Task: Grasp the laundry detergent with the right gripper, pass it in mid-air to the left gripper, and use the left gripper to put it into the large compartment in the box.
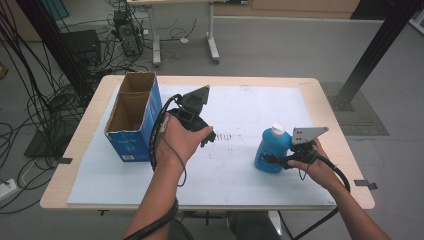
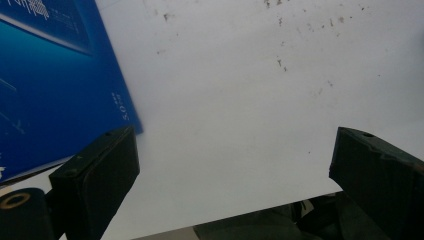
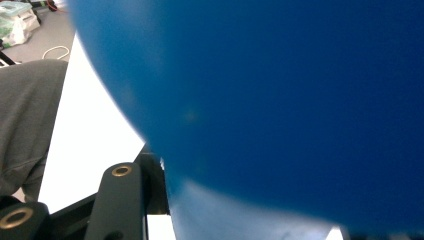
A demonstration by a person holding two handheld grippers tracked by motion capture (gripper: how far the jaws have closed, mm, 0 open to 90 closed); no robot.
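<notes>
**Right gripper clamped on blue bottle; left gripper open beside box**

We are looking at 3 views of 1 moment. In the high view, the right gripper (image 1: pixel 274 159) is sitting at the lower right of the frame, its jaws pressing on the lower body of the blue bottle (image 1: pixel 271 150). The bottle is standing upright on the white mat (image 1: pixel 250 107), white cap at the top, right of centre in the frame. In the right gripper view, the bottle (image 3: pixel 280 100) is spreading across most of the frame, blurred, with 1 black jaw showing at the lower left.

The left gripper (image 1: pixel 207 136) is hovering at the centre of the high view, just right of the blue cardboard box (image 1: pixel 131 122), which is standing with its top open and 2 compartments showing. In the left gripper view, we are seeing its jaws standing wide apart over bare mat (image 2: pixel 225 100), nothing between them; the box wall (image 2: pixel 55 90) is occupying the upper left.
</notes>
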